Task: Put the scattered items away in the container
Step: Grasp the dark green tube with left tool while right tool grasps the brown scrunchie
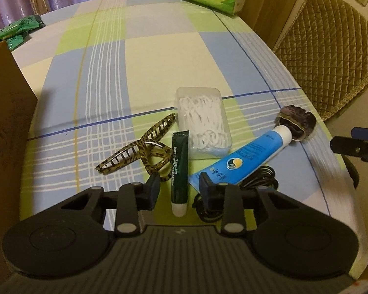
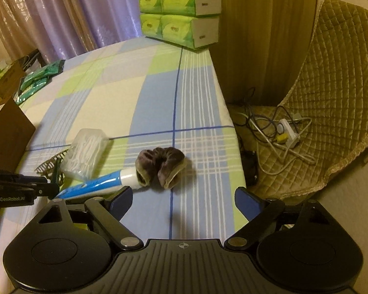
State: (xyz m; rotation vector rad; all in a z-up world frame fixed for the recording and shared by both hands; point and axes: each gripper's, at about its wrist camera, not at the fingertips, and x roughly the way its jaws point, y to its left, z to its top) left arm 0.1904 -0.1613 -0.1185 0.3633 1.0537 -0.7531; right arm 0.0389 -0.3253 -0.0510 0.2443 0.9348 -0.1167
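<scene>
A dark green lip gel tube point(image 1: 180, 169) lies on the checked cloth between the fingers of my left gripper point(image 1: 180, 186), which is open around it without clamping. Around it lie a tortoiseshell hair claw point(image 1: 137, 153), a clear box of floss picks point(image 1: 202, 122), a blue and white tube point(image 1: 243, 159) and a coil of black cord point(image 1: 257, 180). A brown scrunchie point(image 2: 162, 164) rests against the blue tube's cap point(image 2: 127, 177), just ahead of my right gripper point(image 2: 184, 199), which is open and empty. A brown cardboard box point(image 1: 7, 127) stands at the left.
Green tissue packs point(image 2: 179, 12) are stacked at the far end of the table point(image 2: 159, 93), and green sachets point(image 2: 36, 80) lie far left. The table's right edge drops to a quilted chair point(image 2: 331, 98) holding a power strip and cables point(image 2: 284, 132).
</scene>
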